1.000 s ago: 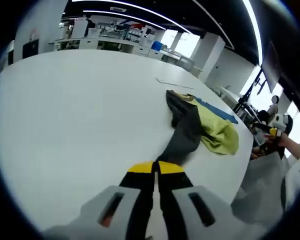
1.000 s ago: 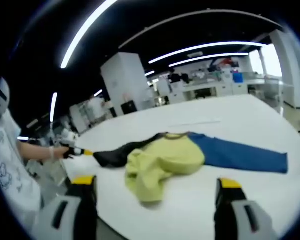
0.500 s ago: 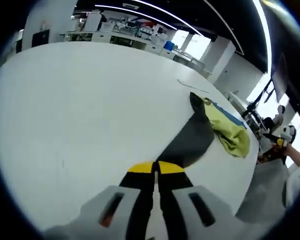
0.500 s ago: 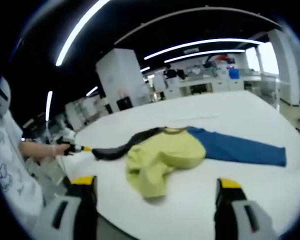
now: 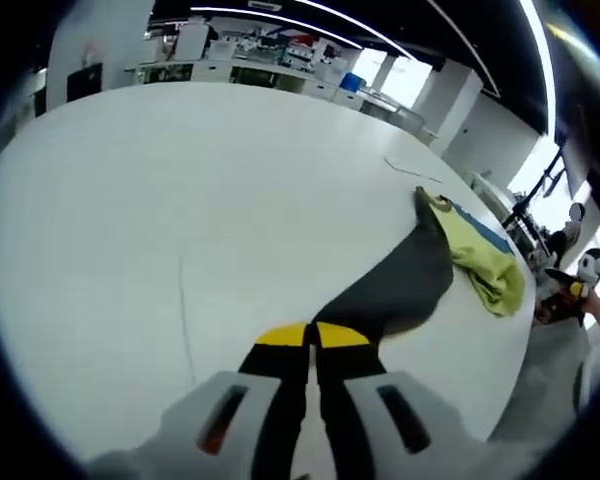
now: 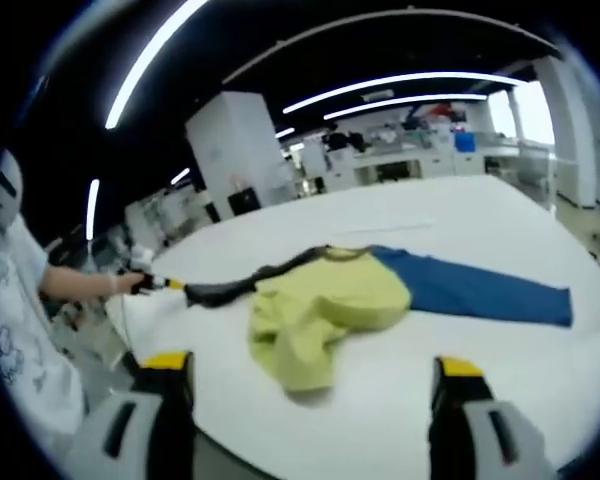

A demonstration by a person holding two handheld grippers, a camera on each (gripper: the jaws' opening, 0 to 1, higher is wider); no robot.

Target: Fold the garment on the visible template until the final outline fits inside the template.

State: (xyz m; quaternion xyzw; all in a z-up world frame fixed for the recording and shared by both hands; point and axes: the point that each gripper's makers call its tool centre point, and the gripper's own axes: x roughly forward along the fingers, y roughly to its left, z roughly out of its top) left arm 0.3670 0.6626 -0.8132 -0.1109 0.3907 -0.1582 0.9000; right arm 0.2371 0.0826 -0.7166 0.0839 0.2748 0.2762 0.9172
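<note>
- My left gripper (image 5: 311, 338) has its yellow-tipped jaws pressed together, pinching the end of the dark grey sleeve (image 5: 395, 290) of the garment (image 6: 325, 315).
- In the left gripper view, that sleeve runs from my jaws away and to the right across the white tabletop (image 5: 180, 190), pulled out flat and fairly straight.
- At the far end of the sleeve, the yellow-green body (image 5: 485, 262) of the garment lies bunched near the right edge of the tabletop, with a thin strip of blue showing along its far side.
- A faint thin line (image 5: 184, 318) is marked on the tabletop to the left of my left gripper.
- My right gripper (image 6: 305, 375) is spread wide, with nothing between its jaws, and hovers at the near edge of the tabletop.
- In the right gripper view, the garment lies just beyond and between those open jaws, not touching them.
- The yellow-green body is crumpled in the middle, the blue sleeve (image 6: 480, 291) lies flat out to the right, and the dark sleeve stretches left.
- At far left in that view, my left hand (image 6: 132, 284) holds the other gripper at the dark sleeve's tip.
</note>
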